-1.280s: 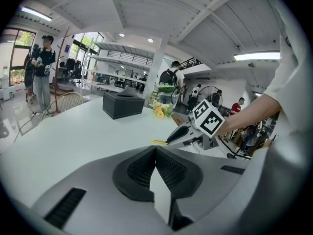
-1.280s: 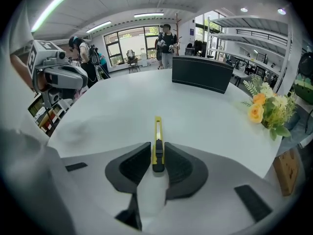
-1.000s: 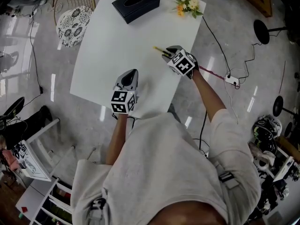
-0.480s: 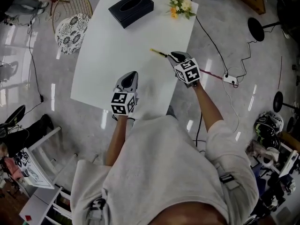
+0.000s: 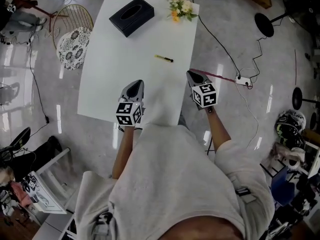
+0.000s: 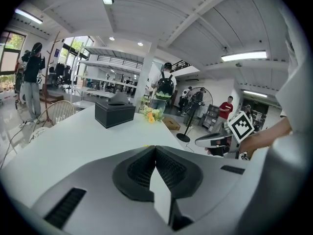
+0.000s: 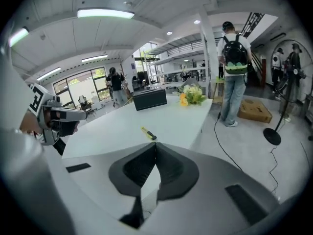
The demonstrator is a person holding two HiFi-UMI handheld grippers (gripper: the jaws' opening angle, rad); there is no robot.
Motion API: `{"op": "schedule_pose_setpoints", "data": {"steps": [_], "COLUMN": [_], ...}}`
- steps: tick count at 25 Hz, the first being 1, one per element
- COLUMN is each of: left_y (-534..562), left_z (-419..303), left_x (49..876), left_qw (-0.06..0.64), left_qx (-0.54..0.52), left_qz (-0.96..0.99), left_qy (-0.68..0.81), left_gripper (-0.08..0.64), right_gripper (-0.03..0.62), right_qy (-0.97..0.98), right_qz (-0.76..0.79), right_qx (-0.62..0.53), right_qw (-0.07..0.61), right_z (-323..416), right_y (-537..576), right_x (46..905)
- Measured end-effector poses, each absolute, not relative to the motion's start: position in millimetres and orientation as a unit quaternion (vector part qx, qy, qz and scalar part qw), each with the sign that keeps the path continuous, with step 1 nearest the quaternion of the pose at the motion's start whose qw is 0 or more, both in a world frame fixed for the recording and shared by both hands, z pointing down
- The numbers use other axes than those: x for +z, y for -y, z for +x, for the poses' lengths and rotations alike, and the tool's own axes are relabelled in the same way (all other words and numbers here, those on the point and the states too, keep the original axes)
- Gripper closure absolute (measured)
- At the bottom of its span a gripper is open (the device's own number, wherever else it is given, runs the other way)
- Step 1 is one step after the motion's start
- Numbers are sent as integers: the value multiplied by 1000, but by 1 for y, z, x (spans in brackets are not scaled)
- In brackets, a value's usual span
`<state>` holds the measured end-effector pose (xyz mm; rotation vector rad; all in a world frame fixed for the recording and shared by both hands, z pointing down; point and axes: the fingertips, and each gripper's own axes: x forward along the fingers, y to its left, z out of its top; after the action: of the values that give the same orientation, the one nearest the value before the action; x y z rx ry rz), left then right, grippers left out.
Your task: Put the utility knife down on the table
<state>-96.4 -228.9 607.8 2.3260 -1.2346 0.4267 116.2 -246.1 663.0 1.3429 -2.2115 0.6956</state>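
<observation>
Head view | utility knife (image 5: 164, 58): yellow-black, flat on table (image 5: 125, 54) | left gripper (image 5: 137, 83), right gripper (image 5: 191, 74): jaws together

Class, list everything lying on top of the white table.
A yellow-and-black utility knife, a black tissue box and a bunch of flowers lie on the white table. The left gripper hides a patch near its front edge.

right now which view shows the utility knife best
The head view: the utility knife lies whole on the white table, out in the open. The right gripper view shows it small, just beyond its shut fingers. The left gripper view shows at most a yellow sliver.
</observation>
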Motion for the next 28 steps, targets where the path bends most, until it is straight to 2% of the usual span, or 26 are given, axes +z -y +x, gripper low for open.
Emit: {"op": "schedule_pose_setpoints", "data": {"steps": [14, 28], "left_y": [219, 214], "left_z": [-99, -101], "left_x": [568, 525], "left_qw": [189, 141], "left_qx": [129, 92], "left_qz": [874, 893], "left_qy": [429, 417], "left_gripper": [540, 540], "right_gripper": [561, 561], "right_qy": [773, 775], "right_qz": [580, 602], "right_qx": [203, 144], "right_qw": [158, 128], "right_z": [128, 111], "right_y": [196, 171], "right_x": [592, 541]}}
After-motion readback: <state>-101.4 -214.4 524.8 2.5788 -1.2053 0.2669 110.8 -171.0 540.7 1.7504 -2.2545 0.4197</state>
